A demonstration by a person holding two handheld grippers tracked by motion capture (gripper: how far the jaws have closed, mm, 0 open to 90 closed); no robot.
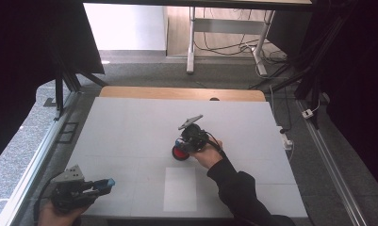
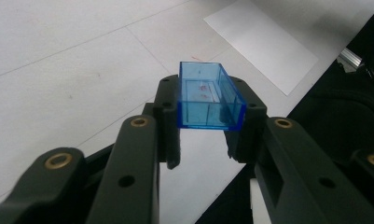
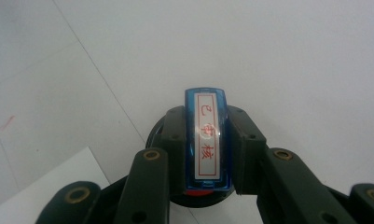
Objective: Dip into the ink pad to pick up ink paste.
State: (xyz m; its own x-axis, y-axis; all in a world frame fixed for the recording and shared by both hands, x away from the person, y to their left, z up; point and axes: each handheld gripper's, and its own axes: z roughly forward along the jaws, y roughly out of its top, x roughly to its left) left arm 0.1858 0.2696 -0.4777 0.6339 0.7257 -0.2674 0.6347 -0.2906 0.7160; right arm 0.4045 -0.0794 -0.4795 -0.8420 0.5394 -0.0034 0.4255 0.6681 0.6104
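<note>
High view, table: a white board [image 1: 130, 136] covers the wooden tabletop; a paler sheet [image 1: 180, 188] lies on it near the front edge, middle.
High view, left gripper: the left gripper [image 1: 102, 184] is at the front left corner, in the left hand [image 1: 54, 214], pointing right, with a blue cap [image 1: 106, 182] between its tips.
High view, right gripper: the right gripper [image 1: 181, 147] is over the middle of the board, just beyond the sheet, held by the right hand [image 1: 208, 155] in a black sleeve [image 1: 241, 193]; its tips point down and left.
High view, red pad: a round red pad [image 1: 179, 152] with a dark rim sits on the board under the right gripper's tips.
Left gripper view, jaws: clamped on the cap [image 2: 208, 95], one jaw on each long side.
Left gripper view, cap: a clear blue open-topped box, faint red marks inside, held above the board [image 2: 58, 70]; the sheet [image 2: 264, 39] lies beyond it to the upper right.
Right gripper view, jaws: closed on a blue stamp [image 3: 206, 140], one jaw on each side.
Right gripper view, stamp: upright and narrow, with a white label of red characters facing the camera.
Right gripper view, pad: a dark round rim [image 3: 156, 135] shows behind the jaws and a strip of red under the stamp's lower end; whether stamp and pad touch I cannot tell.
Right gripper view, sheet: a corner of the sheet [image 3: 49, 186] lies at lower left, near the pad.
</note>
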